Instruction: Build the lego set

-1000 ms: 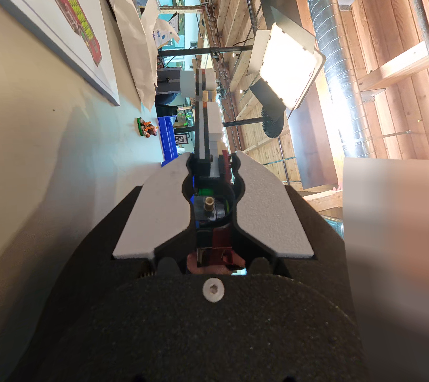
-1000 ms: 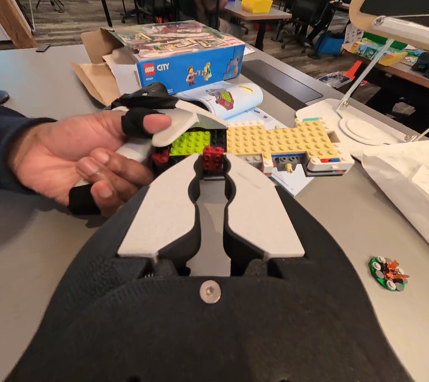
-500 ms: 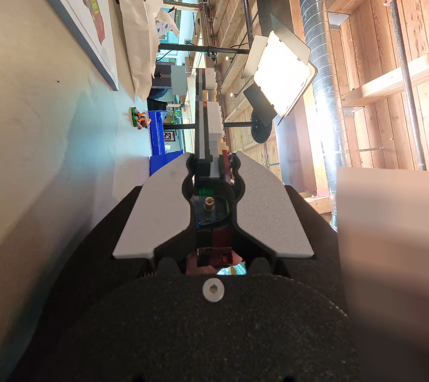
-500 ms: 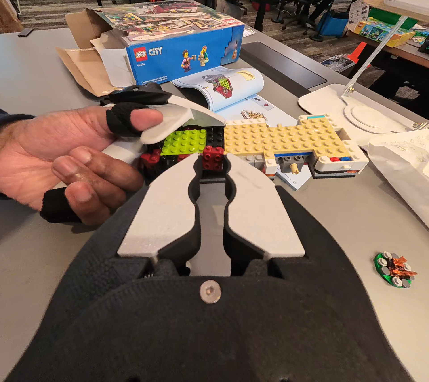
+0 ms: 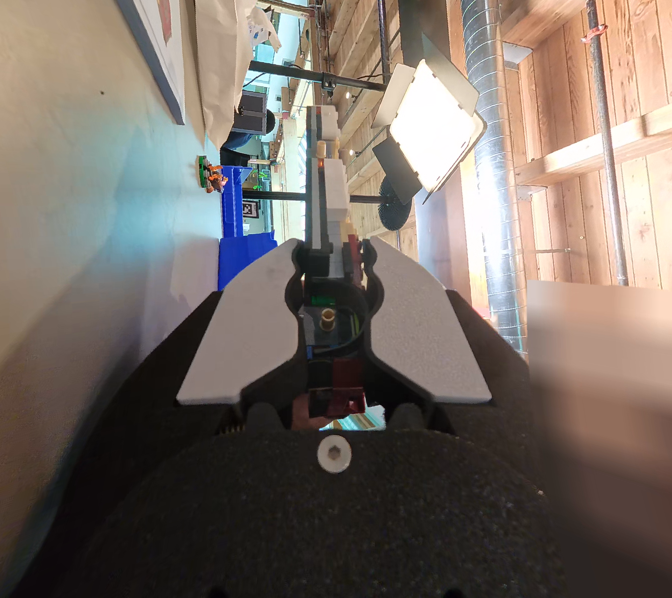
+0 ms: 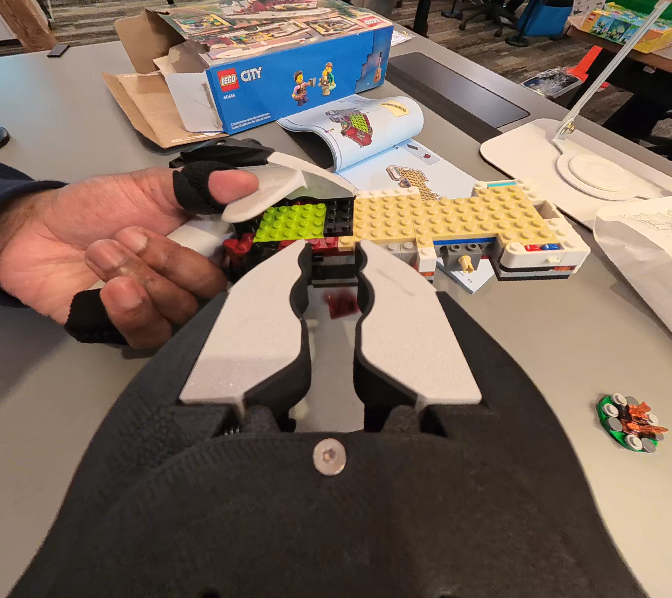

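Observation:
My left gripper (image 5: 332,249) is shut on the end of a long brick model (image 5: 327,187), held edge-on above the table. In the right wrist view the model (image 6: 436,216) has a tan studded deck, a lime plate and a white end. The left gripper's fingers (image 6: 269,180) and a hand (image 6: 109,235) clamp its left end. My right gripper (image 6: 331,246) is open, its tips at the model's near dark red and black edge. A small dark red brick (image 6: 341,304) shows blurred and loose between the right fingers, behind the tips, with neither pad pressing on it.
On the grey table (image 6: 72,107) lie a blue toy box (image 6: 291,71), an open instruction booklet (image 6: 363,129), a white lamp base (image 6: 582,162), a white paper bag (image 6: 640,246) and a small round green piece (image 6: 629,424). Blue bins (image 5: 240,253) stand beyond. Only a small space, under 4 cm, lies between the two pairs of fingers. Both grippers' tips are roughly 20 cm from the small round green piece (image 6: 629,424).
My right gripper's jaws have widened and the dark red brick held at its tips has left the grasp, dropping back between the fingers. The left gripper still holds the model.

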Demonstrator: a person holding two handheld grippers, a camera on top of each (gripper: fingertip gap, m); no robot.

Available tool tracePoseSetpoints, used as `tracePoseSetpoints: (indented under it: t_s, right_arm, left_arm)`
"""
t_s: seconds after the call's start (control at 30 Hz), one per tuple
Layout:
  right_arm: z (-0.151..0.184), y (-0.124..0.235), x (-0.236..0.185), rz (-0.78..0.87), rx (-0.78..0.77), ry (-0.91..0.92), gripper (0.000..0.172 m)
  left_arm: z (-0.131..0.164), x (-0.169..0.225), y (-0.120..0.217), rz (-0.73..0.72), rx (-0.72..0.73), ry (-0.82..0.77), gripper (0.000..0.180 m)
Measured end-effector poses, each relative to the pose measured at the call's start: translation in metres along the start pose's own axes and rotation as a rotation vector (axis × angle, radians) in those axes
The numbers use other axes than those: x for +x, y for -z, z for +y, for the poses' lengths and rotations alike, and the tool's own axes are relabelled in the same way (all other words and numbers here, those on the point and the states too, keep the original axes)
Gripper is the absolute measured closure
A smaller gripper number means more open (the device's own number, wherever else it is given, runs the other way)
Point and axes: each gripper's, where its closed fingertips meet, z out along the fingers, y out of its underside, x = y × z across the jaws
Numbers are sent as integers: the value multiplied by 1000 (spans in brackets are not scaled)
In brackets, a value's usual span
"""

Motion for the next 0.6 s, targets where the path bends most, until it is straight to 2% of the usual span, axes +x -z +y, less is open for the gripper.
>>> tracePoseSetpoints:
  t_s: [0.13, 0.27, 0.4, 0.5, 0.6]
  right_arm:
    - [1, 3, 4, 17, -1, 1, 148]
    - [9, 28, 16, 72, -32, -46, 145]
    - [54, 59, 13, 81, -218, -114, 143]
    - [83, 73, -14, 26, -322, -133, 140]
    - [95, 78, -38, 3, -378, -112, 140]
  left_arm:
    - [-3, -1, 1, -16, 12, -40, 150]
    - [-7, 0, 3, -31, 6, -96, 150]
    - [-8, -3, 3, -50, -2, -114, 150]
    - [-5, -7, 2, -62, -14, -113, 150]
    - [0, -7, 0, -66, -35, -129, 150]
